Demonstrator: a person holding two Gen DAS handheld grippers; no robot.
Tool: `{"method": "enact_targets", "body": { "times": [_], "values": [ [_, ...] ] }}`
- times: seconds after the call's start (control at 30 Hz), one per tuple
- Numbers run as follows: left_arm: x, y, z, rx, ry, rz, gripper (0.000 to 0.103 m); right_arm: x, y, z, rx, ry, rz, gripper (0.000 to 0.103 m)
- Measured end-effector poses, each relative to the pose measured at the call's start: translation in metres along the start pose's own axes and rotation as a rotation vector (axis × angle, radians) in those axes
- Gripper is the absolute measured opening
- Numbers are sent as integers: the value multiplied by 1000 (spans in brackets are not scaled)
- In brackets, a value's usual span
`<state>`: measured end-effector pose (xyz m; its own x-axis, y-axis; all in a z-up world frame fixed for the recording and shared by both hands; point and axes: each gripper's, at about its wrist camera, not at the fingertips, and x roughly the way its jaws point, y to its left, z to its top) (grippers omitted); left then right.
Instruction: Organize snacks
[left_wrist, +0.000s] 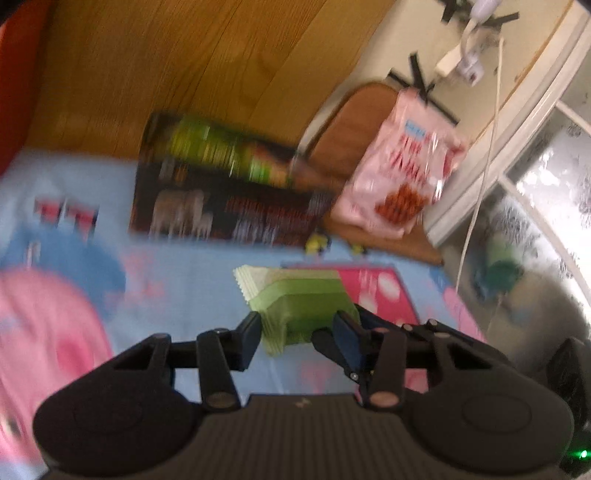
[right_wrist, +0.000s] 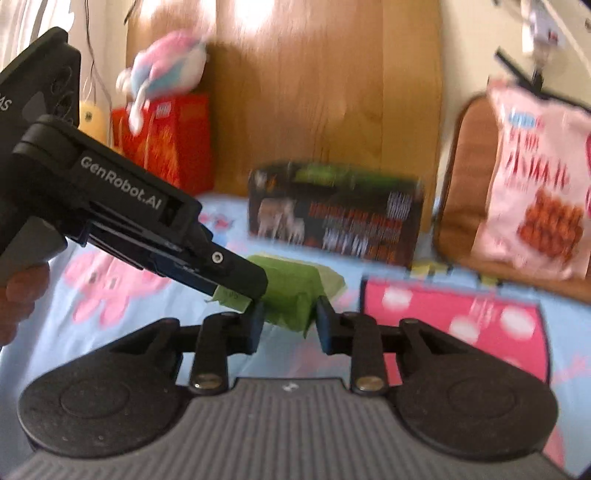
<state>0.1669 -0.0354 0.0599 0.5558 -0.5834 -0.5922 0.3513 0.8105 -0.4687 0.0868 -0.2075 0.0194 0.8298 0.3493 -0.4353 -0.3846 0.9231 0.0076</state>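
Bright daylight, heavy motion blur, fisheye-bent edges.

My left gripper (left_wrist: 295, 332) points downward, its jaws pressed on both sides of the green packet (left_wrist: 295, 295). My right gripper (right_wrist: 288, 321) holds the same packet from the other end, jaws narrow. Fingers (right_wrist: 18, 295) grasp the left handle.

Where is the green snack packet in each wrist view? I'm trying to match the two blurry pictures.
Left wrist view: green snack packet sits low in the centre, between the left gripper fingers.
Right wrist view: it sits centre, between the right gripper fingers, the left gripper clamping its left end.
Shared landmark: dark snack box behind the packet.
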Motion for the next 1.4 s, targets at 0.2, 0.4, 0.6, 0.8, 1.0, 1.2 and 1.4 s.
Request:
{"method": "enact_targets", "body": {
  "times": [0.2,0.4,0.6,0.8,1.0,1.2,1.4],
  "values": [
    [24,1,71,32,-95,21,43,35,-31,54,16,-109,-39,32],
    [68,30,106,-26,-94,66,43,95,-60,82,80,-109,-63,32],
    [89,34,105,3,-98,95,46,123,-74,71,135,-81,-61,34],
    [71,26,95,39,-132,169,49,110,-81,68,176,-103,-62,40],
    [24,17,62,59,-182,240,50,79,-68,70,181,-127,-56,40],
    [4,13,9,68,-173,306,55,39,-51,47,229,-109,-54,41],
    [4,23,-42,33,-99,373,55,14,-32,13,290,-34,-49,47]
  ]
}}
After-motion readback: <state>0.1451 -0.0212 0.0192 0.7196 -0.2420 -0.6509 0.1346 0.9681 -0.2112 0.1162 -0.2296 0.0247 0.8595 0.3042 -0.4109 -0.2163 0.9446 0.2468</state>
